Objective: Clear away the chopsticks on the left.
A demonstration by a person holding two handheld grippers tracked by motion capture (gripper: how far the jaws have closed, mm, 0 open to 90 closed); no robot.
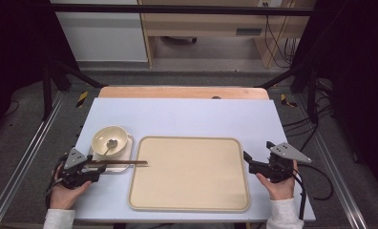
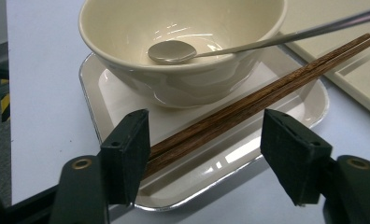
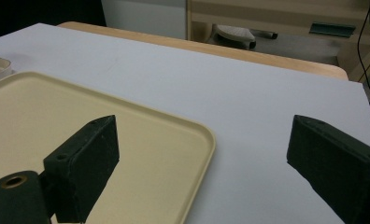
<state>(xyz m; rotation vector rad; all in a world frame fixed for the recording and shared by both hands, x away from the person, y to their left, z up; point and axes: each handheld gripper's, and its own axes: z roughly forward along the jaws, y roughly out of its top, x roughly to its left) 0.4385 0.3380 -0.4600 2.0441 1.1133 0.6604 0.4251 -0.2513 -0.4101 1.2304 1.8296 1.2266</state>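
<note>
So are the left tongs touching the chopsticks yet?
Cannot tell. In the left gripper view the chopsticks run between the left tongs; one pad overlaps their near end, the other stands clear, and no gap or contact shows plainly.

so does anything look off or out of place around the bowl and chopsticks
Nothing spilled or broken. The chopsticks lie slantwise across the small plate, tips overhanging onto the big tray. The spoon rests in the bowl, handle sticking out over the rim. The left gripper straddles the chopsticks' near ends, jaws apart.
</note>
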